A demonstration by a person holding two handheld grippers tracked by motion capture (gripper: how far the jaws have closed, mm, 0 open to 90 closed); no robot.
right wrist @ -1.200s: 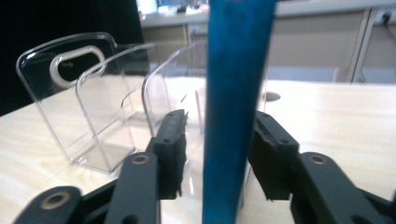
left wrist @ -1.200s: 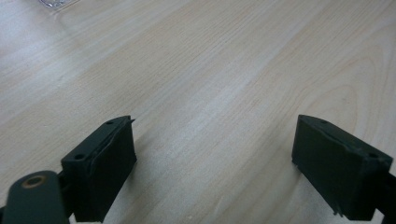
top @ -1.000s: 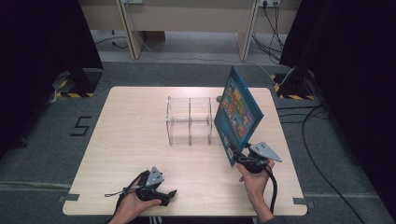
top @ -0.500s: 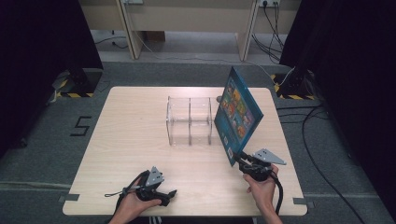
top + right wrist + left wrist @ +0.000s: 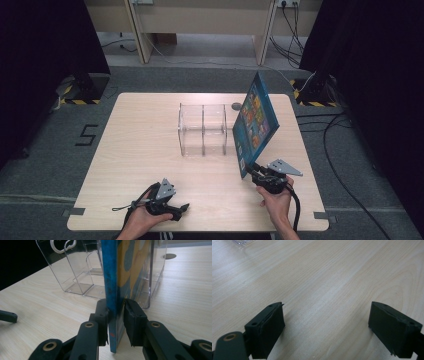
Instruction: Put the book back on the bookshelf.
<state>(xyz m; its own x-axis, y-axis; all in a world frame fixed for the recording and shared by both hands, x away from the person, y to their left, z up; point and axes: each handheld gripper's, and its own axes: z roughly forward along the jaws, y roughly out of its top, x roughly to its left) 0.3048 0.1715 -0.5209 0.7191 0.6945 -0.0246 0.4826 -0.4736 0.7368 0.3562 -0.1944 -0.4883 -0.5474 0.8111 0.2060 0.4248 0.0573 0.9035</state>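
A thin blue picture book stands tilted on its lower corner, right of a clear plastic organizer with dividers. My right gripper is shut on the book's bottom corner. Its jaws have just been closing, with the book between them. In the right gripper view both pads press the book near its spine, gripper, and the organizer stands just behind. My left gripper rests near the table's front edge. It is open, with only bare wood between its jaws.
The light wooden table has a round cable hole behind the book. Cables trail over the grey floor to the right. Desk legs and dark curtains stand beyond the far edge.
The right hand and its grey plate have shifted slightly to the right at the book's corner. The book, the organizer and the left gripper have stayed where they were.
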